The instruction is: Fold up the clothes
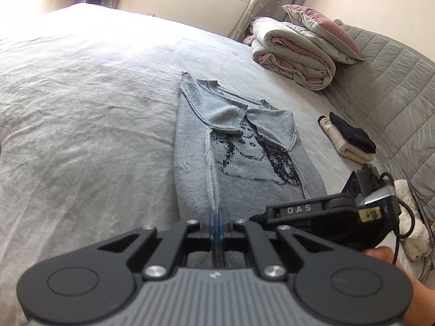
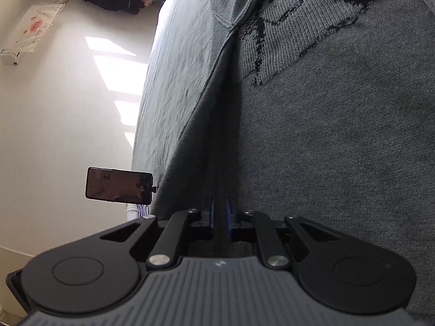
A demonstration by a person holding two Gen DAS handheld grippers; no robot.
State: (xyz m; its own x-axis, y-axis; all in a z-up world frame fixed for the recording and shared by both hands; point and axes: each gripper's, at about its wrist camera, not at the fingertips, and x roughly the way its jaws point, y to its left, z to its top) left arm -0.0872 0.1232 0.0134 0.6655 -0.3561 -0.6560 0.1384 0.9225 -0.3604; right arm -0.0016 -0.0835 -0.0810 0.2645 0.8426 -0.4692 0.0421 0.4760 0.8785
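Grey sweater [image 1: 239,163] with sleeves folded in is lying flat mid-bed [image 1: 81,108], both tools pinching its hem at the near edge: left tool [image 1: 216,218] clenching one spot, right tool [image 2: 220,212] clenching another, folded duvet [image 1: 293,54] sitting at the far right corner.

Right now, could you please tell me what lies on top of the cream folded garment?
A black folded garment lies on the cream folded garment, covering most of its top; whatever is beneath it is hidden.
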